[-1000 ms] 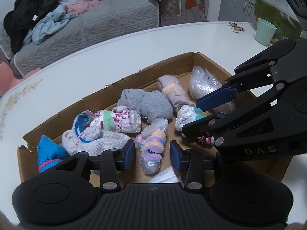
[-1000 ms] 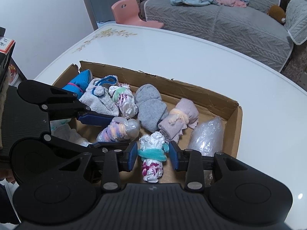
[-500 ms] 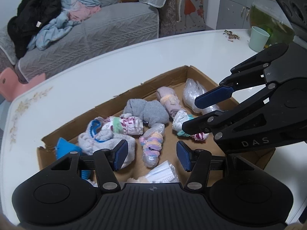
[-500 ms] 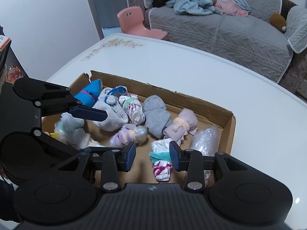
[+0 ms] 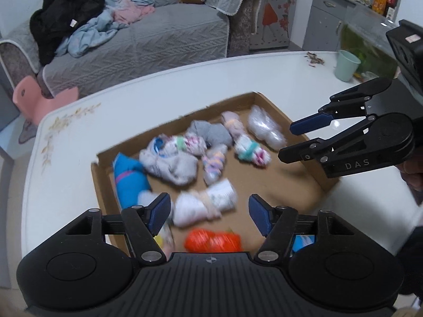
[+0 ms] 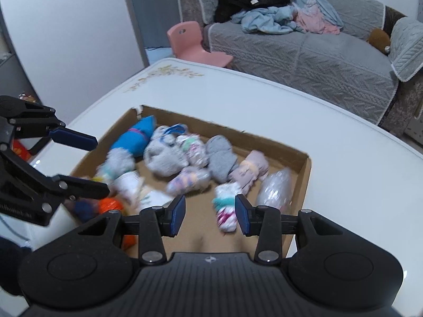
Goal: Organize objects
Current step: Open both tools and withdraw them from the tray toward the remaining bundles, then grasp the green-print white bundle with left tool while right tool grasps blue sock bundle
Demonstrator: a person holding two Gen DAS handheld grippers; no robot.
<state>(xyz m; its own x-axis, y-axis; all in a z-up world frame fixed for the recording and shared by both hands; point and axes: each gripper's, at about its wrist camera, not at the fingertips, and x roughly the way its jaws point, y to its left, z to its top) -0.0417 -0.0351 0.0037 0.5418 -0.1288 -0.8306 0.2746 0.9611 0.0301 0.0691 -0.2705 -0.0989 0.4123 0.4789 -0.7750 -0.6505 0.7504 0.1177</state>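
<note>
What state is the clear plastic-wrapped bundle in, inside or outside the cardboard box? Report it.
Inside. The clear plastic-wrapped bundle lies on the floor of the cardboard box, in its corner beside the lilac roll.

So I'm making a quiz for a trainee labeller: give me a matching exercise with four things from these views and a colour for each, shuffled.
Things:
1. sock roll at the box's left end
2. small chair beside the sofa
3. cup on the table
4. bundle nearest the left gripper

Colours:
A. orange
B. pale green
C. bright blue
D. pink

Pairs: 1-C, 2-D, 3-B, 4-A
</note>
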